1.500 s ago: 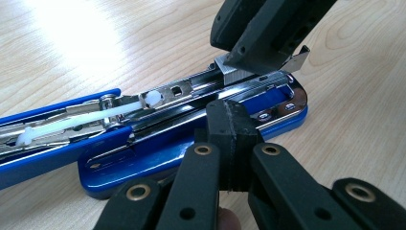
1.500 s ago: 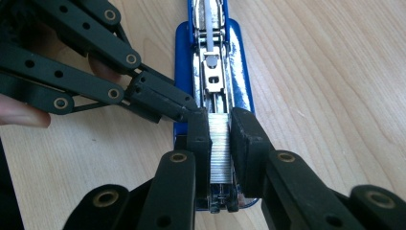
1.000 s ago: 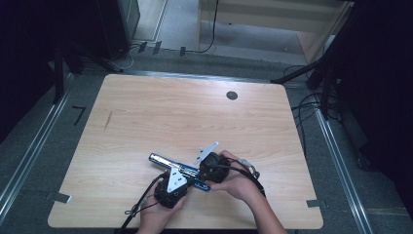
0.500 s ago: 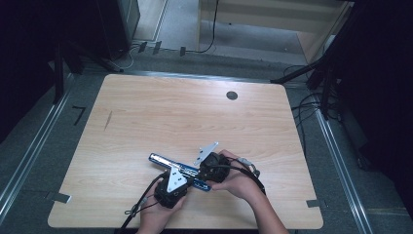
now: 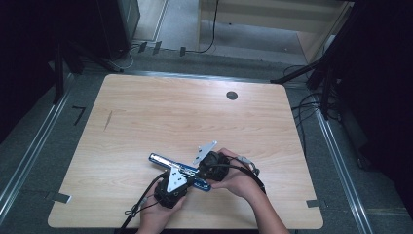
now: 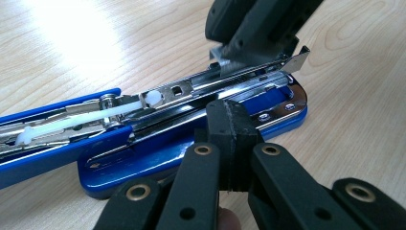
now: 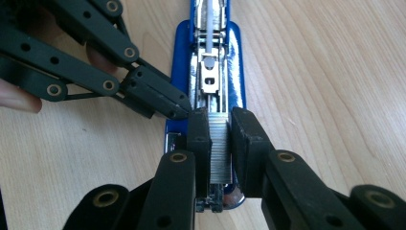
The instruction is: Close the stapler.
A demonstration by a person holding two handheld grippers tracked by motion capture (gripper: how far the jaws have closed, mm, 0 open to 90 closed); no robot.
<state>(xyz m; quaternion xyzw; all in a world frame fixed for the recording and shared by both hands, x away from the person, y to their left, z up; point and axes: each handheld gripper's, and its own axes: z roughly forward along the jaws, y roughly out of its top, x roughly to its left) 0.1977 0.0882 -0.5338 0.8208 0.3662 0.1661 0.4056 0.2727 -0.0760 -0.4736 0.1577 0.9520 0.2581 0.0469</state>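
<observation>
I have the blue stapler [image 5: 179, 168] lying open on the wooden table [image 5: 146, 112], near the front edge, a little to the right of its middle as the high view shows it. Its long axis runs from about ten o'clock to four o'clock there, with the lid swung back toward ten and the base and magazine toward four.

My left gripper [image 6: 229, 120] comes in from about six o'clock in the high view. Its jaws are clenched together with nothing between them, and in the left gripper view the closed tips rest against the near side of the stapler's metal magazine, just above the blue base. The white plastic pusher [image 6: 81, 122] lies along the open channel, running off toward nine o'clock in that view.

My right gripper [image 7: 221, 134] comes in from about four o'clock in the high view. It is grasping a strip of staples [image 7: 219, 151]: in the right gripper view the silver strip sits upright between the two black pads, which press on its two sides, directly over the front end of the magazine. I cannot tell whether the strip's lower edge already sits in the channel or is just above it. The tips of the left gripper show at about ten o'clock in that view, touching the stapler's side just beside my right jaws.
</observation>
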